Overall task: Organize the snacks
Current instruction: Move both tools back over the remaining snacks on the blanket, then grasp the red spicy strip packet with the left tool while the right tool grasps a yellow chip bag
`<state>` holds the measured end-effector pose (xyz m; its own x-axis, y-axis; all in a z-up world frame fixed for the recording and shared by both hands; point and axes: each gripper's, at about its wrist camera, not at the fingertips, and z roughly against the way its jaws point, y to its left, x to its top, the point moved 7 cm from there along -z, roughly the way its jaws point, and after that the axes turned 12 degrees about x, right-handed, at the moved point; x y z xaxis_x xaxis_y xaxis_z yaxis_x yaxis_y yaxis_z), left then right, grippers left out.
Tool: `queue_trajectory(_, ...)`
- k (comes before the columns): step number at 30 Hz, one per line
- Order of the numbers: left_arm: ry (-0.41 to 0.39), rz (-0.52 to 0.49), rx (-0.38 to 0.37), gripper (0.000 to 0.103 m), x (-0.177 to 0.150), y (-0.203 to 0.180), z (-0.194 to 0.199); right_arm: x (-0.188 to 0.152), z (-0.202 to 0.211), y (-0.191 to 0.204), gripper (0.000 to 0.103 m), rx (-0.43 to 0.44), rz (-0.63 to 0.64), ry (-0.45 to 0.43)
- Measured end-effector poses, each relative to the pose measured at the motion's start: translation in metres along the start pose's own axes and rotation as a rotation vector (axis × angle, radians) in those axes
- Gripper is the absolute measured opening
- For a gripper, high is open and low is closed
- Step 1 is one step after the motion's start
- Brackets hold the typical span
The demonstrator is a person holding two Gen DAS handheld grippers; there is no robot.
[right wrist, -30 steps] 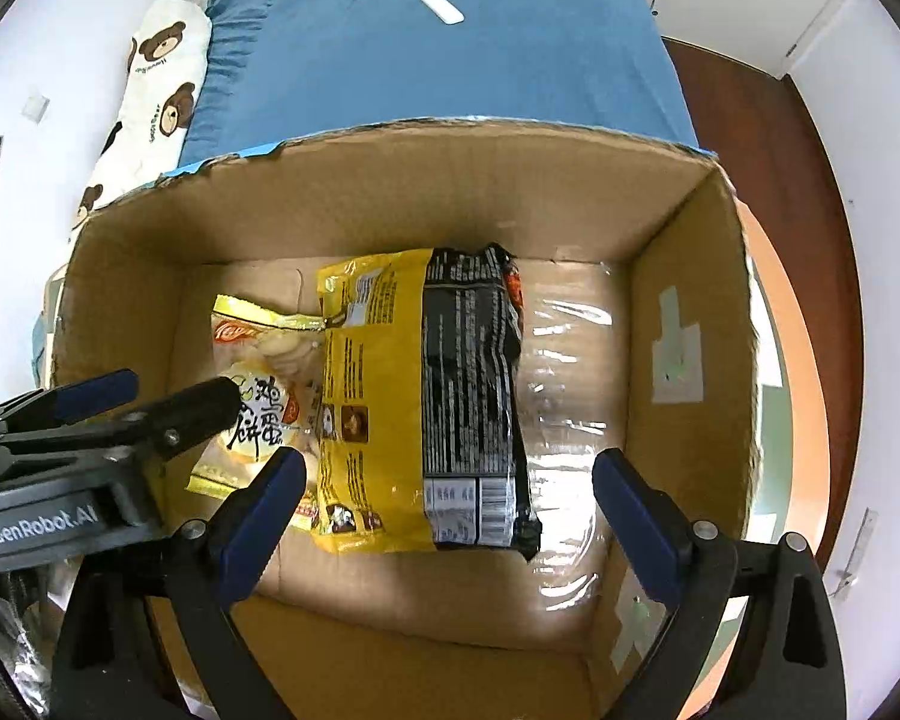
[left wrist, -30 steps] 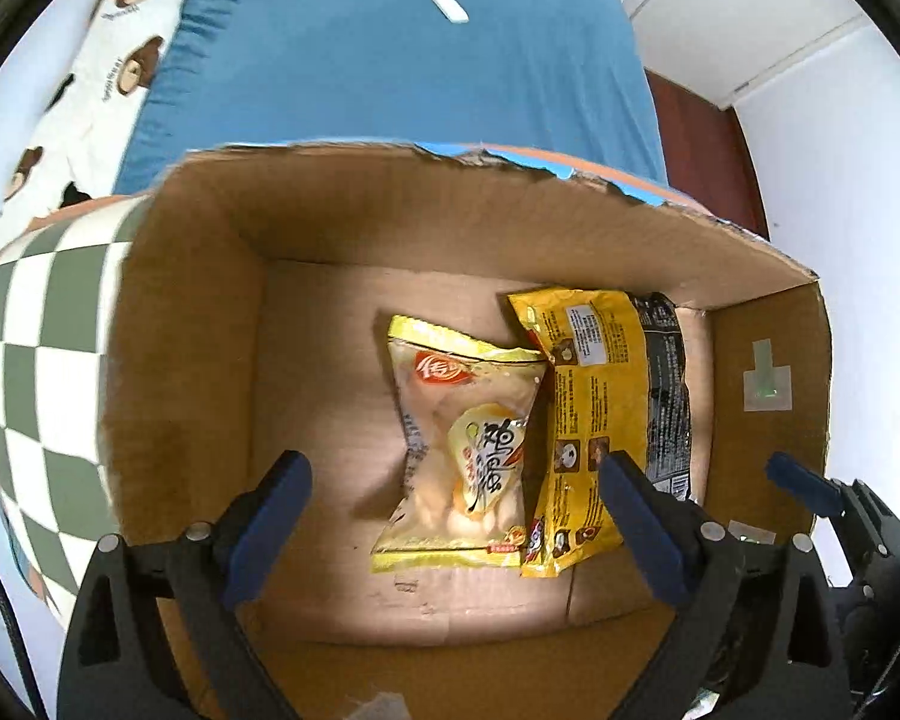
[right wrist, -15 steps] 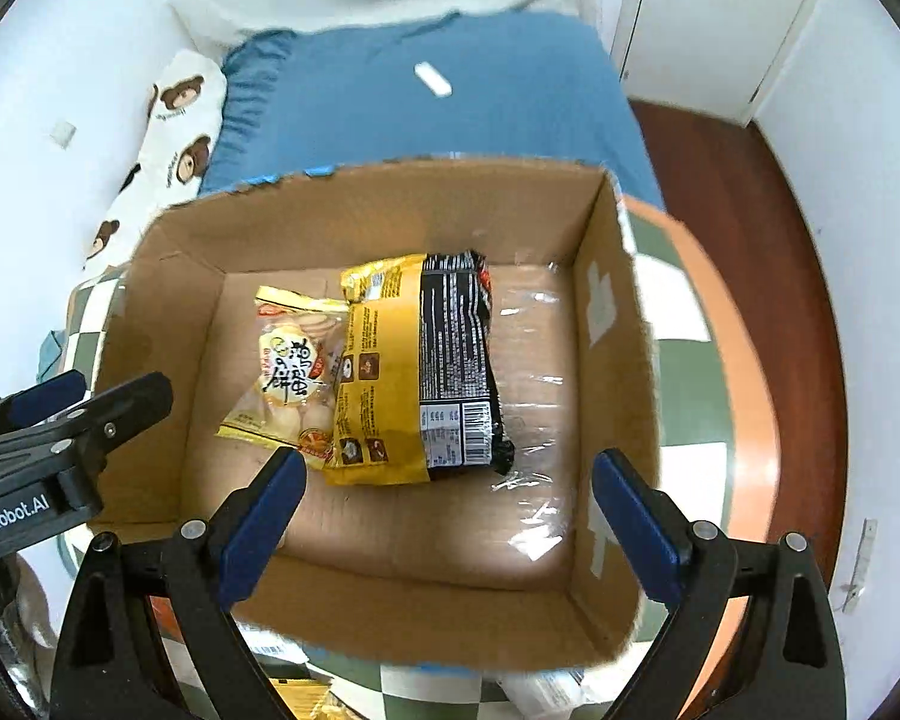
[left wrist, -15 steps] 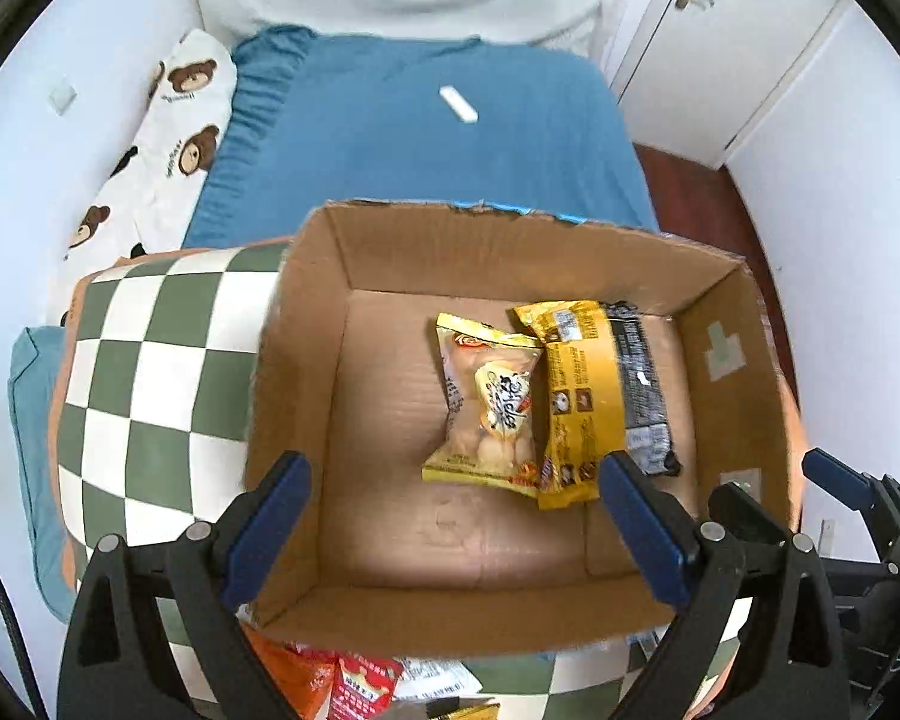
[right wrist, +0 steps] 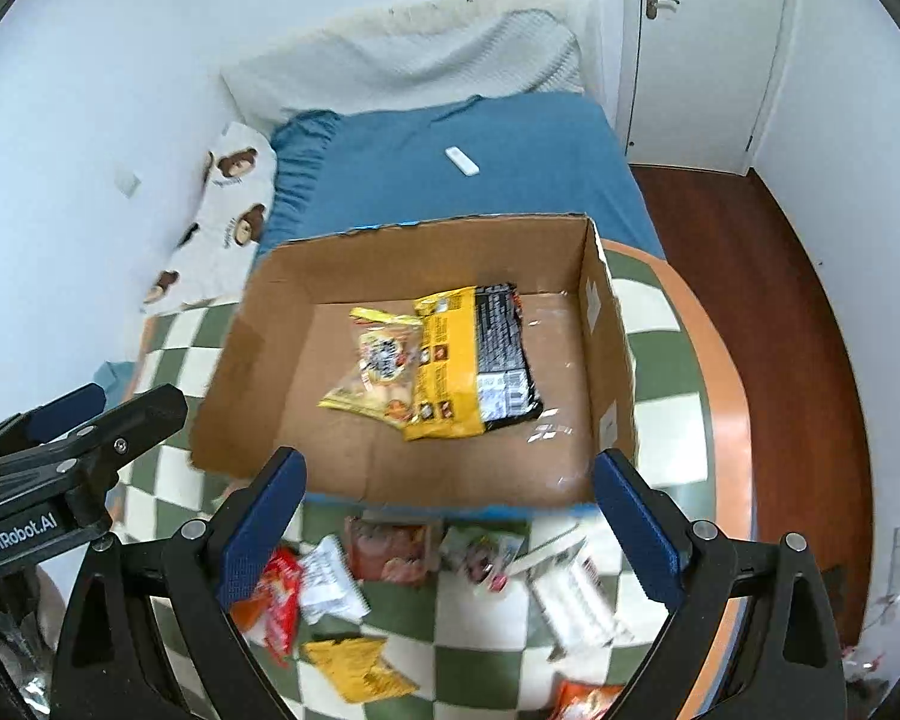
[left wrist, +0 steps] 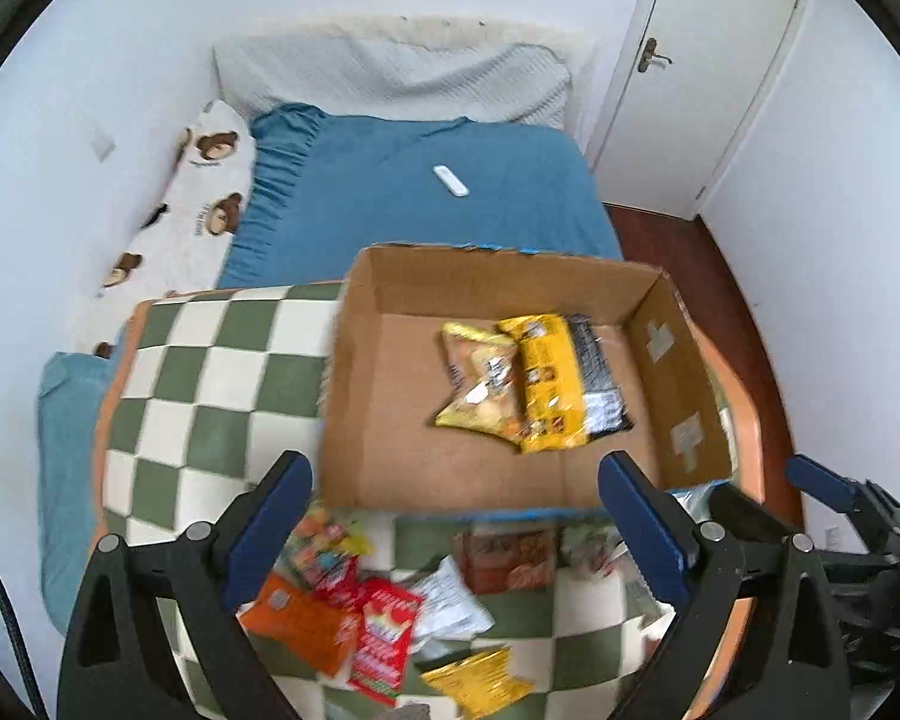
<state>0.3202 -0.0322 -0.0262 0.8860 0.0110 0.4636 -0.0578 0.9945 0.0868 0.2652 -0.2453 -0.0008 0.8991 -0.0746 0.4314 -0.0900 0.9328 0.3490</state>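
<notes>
The cardboard box (left wrist: 498, 384) sits on the green-and-white checked cloth (left wrist: 210, 372), and two packets already lie side by side on its floor: a pale yellow snack bag (left wrist: 477, 384) and, touching it toward the box's right wall, a yellow-and-black packet (left wrist: 561, 384). Just outside the box's near wall, more snacks are scattered loose on the cloth: an orange packet (left wrist: 297, 624), a red packet (left wrist: 384, 639), a white wrapper (left wrist: 450, 600), a brown packet (left wrist: 510, 552) and a gold bag (left wrist: 480, 684).

A second ago both cameras were low over the box and its floor filled each view; now the whole box shows with the loose pile in front of it, so both grippers have pulled up and back. I read that as the last drop-off being finished, with the next step a fresh pick from the pile. The task looks early, with most snacks still outside the box.

The left gripper (left wrist: 456, 525) hangs above the near wall of the box and the pile, its jaws spread wide, holding nothing and touching nothing. The right gripper (right wrist: 447, 519) is likewise wide apart and empty, over the same near wall. Beyond the box lies a blue bed (left wrist: 426, 198).
</notes>
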Motion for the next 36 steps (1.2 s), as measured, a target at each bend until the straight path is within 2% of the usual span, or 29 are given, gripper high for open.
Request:
queue_trajectory(4, 0.020, -0.043, 0.074, 0.098, -0.046, 0.017, -0.010, -0.040, 0.009, -0.006, 0.098, 0.075, -0.090, -0.020)
queue_trajectory(6, 0.081, -0.068, 0.110, 0.098, -0.078, 0.026, -0.034, -0.070, 0.002, -0.013, 0.097, 0.115, -0.150, -0.015)
queue_trajectory(7, 0.128, -0.084, 0.116, 0.098, -0.096, 0.030, -0.049, -0.084, -0.003, -0.015, 0.091, 0.132, -0.171, -0.003)
queue_trajectory(8, 0.164, -0.094, 0.115, 0.098, -0.109, 0.032, -0.061, -0.100, -0.012, -0.015, 0.083, 0.144, -0.187, 0.028)
queue_trajectory(9, 0.207, -0.102, 0.120, 0.098, -0.126, 0.037, -0.076, -0.119, -0.025, -0.013, 0.080, 0.158, -0.198, 0.073)
queue_trajectory(12, 0.315, -0.111, 0.173, 0.096, -0.174, 0.055, -0.116, -0.162, -0.060, -0.004, 0.079, 0.171, -0.193, 0.174)
queue_trajectory(17, 0.391, -0.126, 0.223, 0.096, -0.218, 0.071, -0.145, -0.219, -0.118, 0.027, 0.079, 0.171, -0.112, 0.310)
queue_trajectory(22, 0.406, -0.133, 0.241, 0.096, -0.231, 0.077, -0.154, -0.254, -0.167, 0.045, 0.079, 0.117, -0.025, 0.409)
queue_trajectory(23, 0.404, -0.131, 0.235, 0.096, -0.231, 0.077, -0.155, -0.258, -0.172, 0.047, 0.076, 0.100, -0.003, 0.418)
queue_trajectory(24, 0.402, -0.127, 0.220, 0.096, -0.230, 0.076, -0.157, -0.261, -0.177, 0.047, 0.069, 0.082, 0.019, 0.427)
queue_trajectory(25, 0.398, -0.118, 0.191, 0.096, -0.228, 0.072, -0.158, -0.264, -0.180, 0.045, 0.052, 0.066, 0.025, 0.435)
queue_trajectory(27, 0.395, -0.101, 0.128, 0.086, -0.219, 0.065, -0.158, -0.266, -0.179, 0.038, 0.052, 0.074, 0.001, 0.434)
queue_trajectory(28, 0.401, -0.094, 0.091, 0.076, -0.216, 0.058, -0.160, -0.265, -0.174, 0.032, 0.051, 0.067, -0.009, 0.431)
queue_trajectory(29, 0.409, -0.095, 0.064, 0.073, -0.214, 0.053, -0.163, -0.263, -0.170, 0.027, 0.051, 0.059, -0.015, 0.428)
queue_trajectory(31, 0.437, -0.109, -0.001, 0.073, -0.212, 0.036, -0.173, -0.259, -0.159, 0.015, 0.051, 0.052, -0.038, 0.431)
queue_trajectory(33, 0.467, -0.128, -0.029, 0.073, -0.211, 0.022, -0.184, -0.256, -0.154, 0.004, 0.051, 0.044, -0.057, 0.440)
queue_trajectory(34, 0.477, -0.135, -0.038, 0.068, -0.212, 0.017, -0.189, -0.255, -0.152, 0.000, 0.051, 0.044, -0.064, 0.448)
queue_trajectory(35, 0.482, -0.139, -0.037, 0.055, -0.212, 0.014, -0.192, -0.255, -0.151, -0.004, 0.051, 0.045, -0.072, 0.453)
queue_trajectory(36, 0.484, -0.146, -0.027, 0.049, -0.214, 0.011, -0.194, -0.255, -0.149, -0.007, 0.051, 0.044, -0.077, 0.457)
